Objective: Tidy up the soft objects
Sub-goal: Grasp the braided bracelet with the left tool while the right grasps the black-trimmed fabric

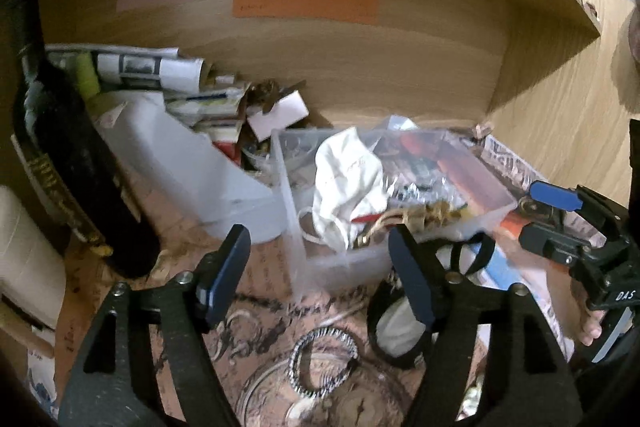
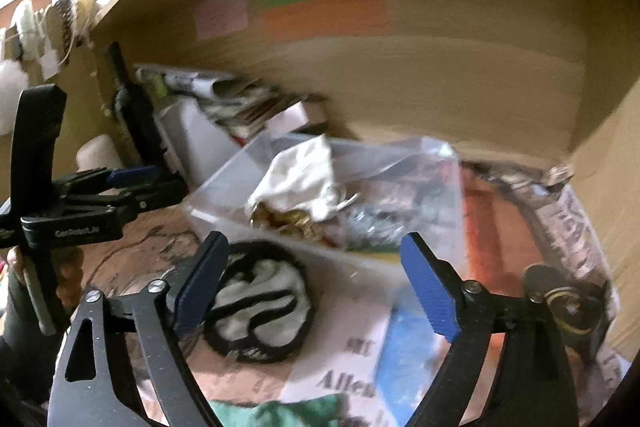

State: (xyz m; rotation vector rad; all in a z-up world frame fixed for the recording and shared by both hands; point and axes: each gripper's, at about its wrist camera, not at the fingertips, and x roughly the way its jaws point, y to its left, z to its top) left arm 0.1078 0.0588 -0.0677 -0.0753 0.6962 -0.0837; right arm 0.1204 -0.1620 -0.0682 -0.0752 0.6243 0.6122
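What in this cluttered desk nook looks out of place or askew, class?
The white cloth pouch lies crumpled in the clear plastic bin among metal hardware, odd for a soft item. The dark wine bottle leans tilted at the left. The black-and-white fabric mask lies loose in front of the bin. Both grippers' jaws are open and hold nothing.

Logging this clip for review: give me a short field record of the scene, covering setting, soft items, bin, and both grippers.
setting: cluttered wooden shelf nook with coloured paper notes on its back wall
bin: clear plastic bin holding mixed clutter
soft item in bin: white cloth pouch, crumpled
soft item outside bin: white cloth with black bands, lying in front of the bin
left gripper: open, empty
right gripper: open, empty, above the banded cloth
image quality: motion blur
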